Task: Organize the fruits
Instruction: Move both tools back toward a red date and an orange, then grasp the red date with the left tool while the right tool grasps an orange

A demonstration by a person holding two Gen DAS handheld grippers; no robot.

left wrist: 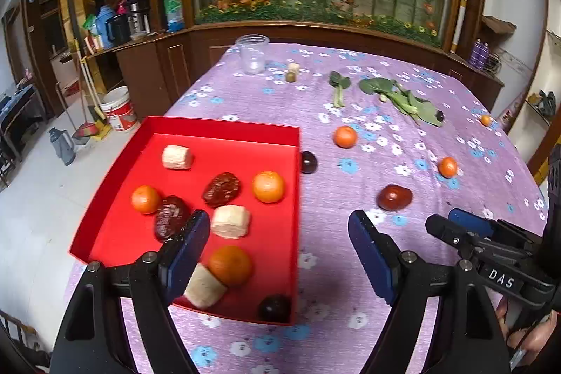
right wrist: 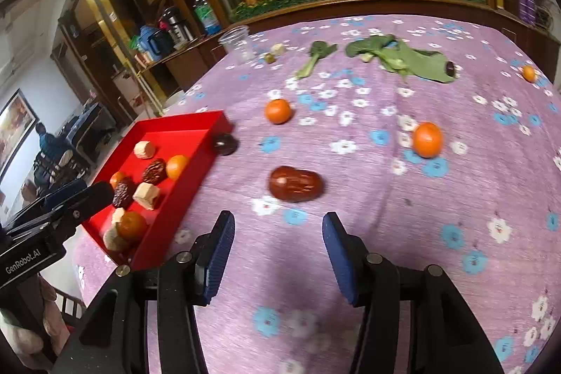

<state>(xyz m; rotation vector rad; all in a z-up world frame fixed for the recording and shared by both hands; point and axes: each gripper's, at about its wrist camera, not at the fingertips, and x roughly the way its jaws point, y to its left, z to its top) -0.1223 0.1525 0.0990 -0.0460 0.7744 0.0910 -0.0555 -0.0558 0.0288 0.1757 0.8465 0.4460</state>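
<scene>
I see my left gripper [left wrist: 280, 230] wide open with nothing in it, hanging over the right edge of the red tray [left wrist: 224, 128]. In the tray lie oranges, dark dates and pale chunks. My right gripper [right wrist: 278, 233] is partly open and empty too, pointing at a shiny red date [right wrist: 296, 183] lying on the purple flowered cloth [right wrist: 438, 198] just ahead of it. Two oranges [right wrist: 278, 110] [right wrist: 427, 139] sit farther out on the cloth, and green leaves [right wrist: 396, 53] lie near the far side.
</scene>
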